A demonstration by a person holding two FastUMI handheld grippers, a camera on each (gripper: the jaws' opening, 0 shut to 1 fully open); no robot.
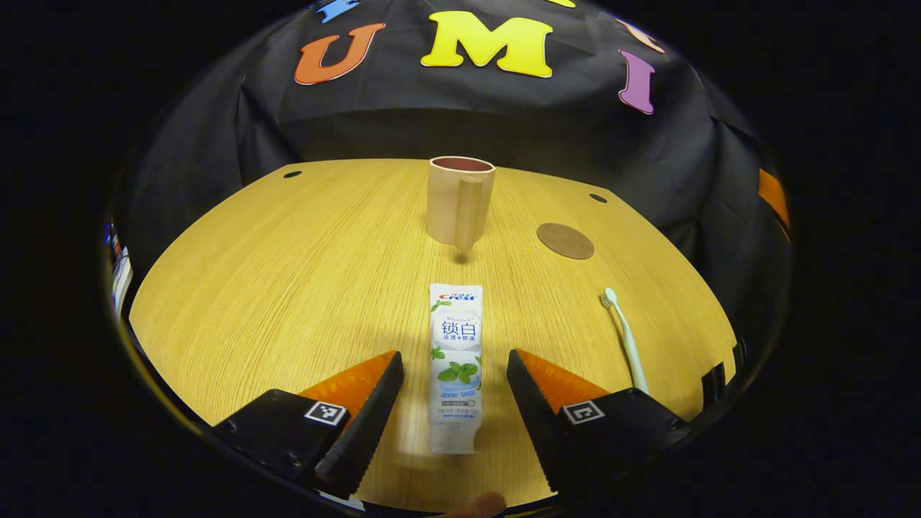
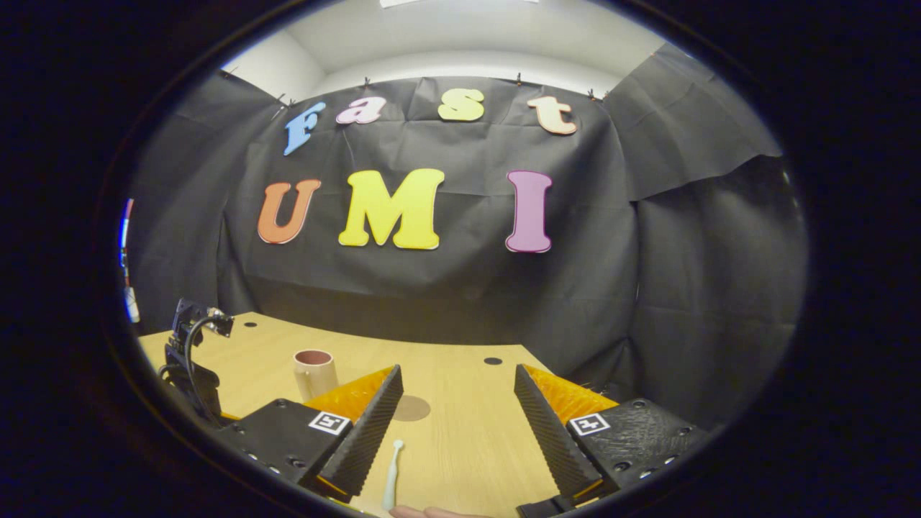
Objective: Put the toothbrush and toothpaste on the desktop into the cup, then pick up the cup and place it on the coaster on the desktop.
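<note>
Our left gripper (image 1: 455, 374) has its fingers spread, straddling the toothpaste (image 1: 455, 365) flat on the desk (image 1: 288, 288), seemingly to pinch it. Beyond stands the cup (image 1: 460, 201); right of it lies the coaster (image 1: 565, 240). The toothbrush (image 1: 624, 338) lies outside the right finger. Our right gripper (image 2: 455, 403) hangs spread.

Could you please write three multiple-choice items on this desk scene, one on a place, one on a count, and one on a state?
1. In the left gripper view, where does the toothpaste lie?
A. Inside the cup
B. Flat on the desktop, in line between the open fingers
C. On the coaster

2. How many items are on the coaster?
A. None
B. One
C. Two

3. How does the left hand-held gripper stand?
A. Shut on the toothbrush
B. Shut on the cup's handle
C. Open, holding nothing

Answers:
1 B: the tube lies flat on the desktop, nearer than the cup.
2 A: the coaster is bare.
3 C: the jaws are spread wide; the toothbrush lies apart on the wood.
</note>
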